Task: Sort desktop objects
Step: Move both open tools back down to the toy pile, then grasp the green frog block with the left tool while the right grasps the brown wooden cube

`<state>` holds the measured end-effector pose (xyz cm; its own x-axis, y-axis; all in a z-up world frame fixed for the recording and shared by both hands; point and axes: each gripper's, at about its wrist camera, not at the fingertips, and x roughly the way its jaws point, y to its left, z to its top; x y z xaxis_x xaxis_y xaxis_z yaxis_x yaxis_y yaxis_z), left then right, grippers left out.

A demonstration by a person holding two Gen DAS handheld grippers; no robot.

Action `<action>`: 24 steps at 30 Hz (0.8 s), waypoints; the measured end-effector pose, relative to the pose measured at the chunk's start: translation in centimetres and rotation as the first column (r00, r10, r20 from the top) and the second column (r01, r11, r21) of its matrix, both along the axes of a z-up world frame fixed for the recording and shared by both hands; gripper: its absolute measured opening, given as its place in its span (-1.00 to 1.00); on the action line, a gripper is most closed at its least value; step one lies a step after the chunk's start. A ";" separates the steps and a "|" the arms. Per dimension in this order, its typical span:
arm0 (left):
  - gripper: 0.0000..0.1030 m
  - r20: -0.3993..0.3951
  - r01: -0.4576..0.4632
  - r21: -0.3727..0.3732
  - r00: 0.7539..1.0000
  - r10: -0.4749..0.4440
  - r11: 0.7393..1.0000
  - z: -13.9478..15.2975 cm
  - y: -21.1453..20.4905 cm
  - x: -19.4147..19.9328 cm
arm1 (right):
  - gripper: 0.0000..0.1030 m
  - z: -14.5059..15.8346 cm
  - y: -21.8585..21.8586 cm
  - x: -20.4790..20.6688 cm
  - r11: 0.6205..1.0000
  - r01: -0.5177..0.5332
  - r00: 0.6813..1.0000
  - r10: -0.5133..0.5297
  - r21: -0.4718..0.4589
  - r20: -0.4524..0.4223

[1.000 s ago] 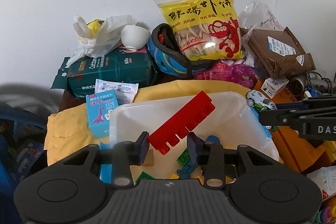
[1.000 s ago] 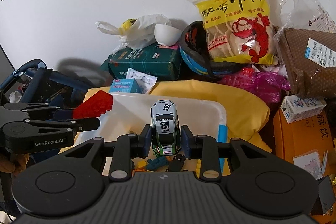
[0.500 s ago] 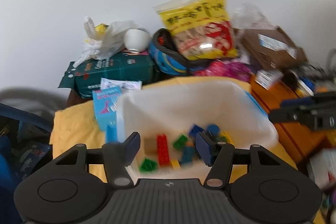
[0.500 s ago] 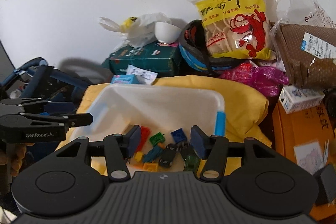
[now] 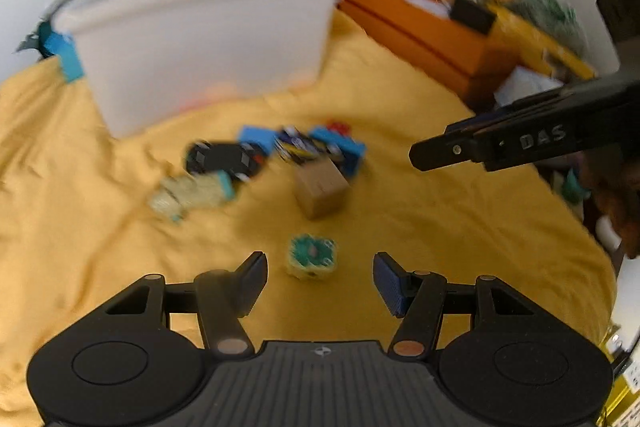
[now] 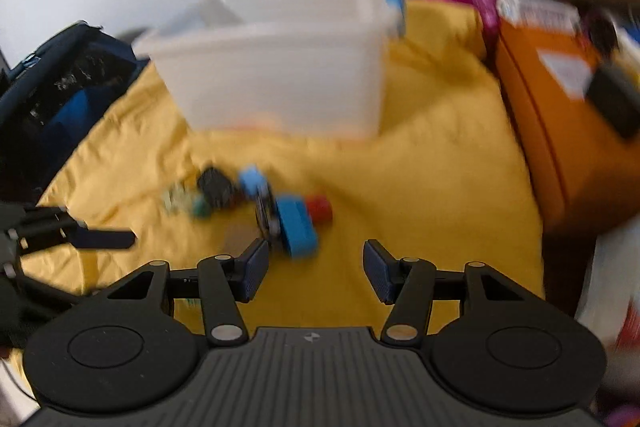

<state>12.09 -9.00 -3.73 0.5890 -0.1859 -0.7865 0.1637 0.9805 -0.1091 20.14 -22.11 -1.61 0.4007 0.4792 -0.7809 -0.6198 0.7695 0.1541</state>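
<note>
Left wrist view is pretty smeared, but here's the gist: the left gripper hangs over the yellow cloth with its jaws spread wide and nothing between the pads. Just beyond the fingertips sits a small green and yellow block, on its own, touching nothing. Further out toward the middle of the cloth there's a brown cube, and behind it a loose huddle of toys: a black toy car, blue blocks, and something pale and greenish I can't make out. The white plastic bin stands at the cloth's far edge, past the whole pile. The right gripper pokes in from the right side, above the cloth.

Right wrist view: the right gripper is also open, pads apart, gripping nothing. A blue block lies just ahead of the left finger, with a red piece beside it and the black car further left. An orange box borders the cloth's right edge. The left gripper shows at the left.
</note>
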 end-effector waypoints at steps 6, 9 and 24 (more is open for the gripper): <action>-0.10 0.007 -0.035 0.002 0.999 0.035 0.999 -1.5 -0.1 1.8 | 0.10 -0.8 -0.8 -1.0 1.000 0.003 0.999 -0.003 -0.005 -0.035; -0.32 0.008 -0.016 0.012 1.000 0.015 1.000 -1.8 -0.2 1.7 | 0.10 -0.7 -0.4 -1.3 1.000 -0.016 0.999 0.015 -0.005 -0.029; -0.32 0.030 -0.234 -0.028 0.972 0.235 0.972 1.5 7.6 -2.3 | -0.10 -3.7 7.5 -1.0 0.999 -0.052 0.997 0.051 -0.015 -0.055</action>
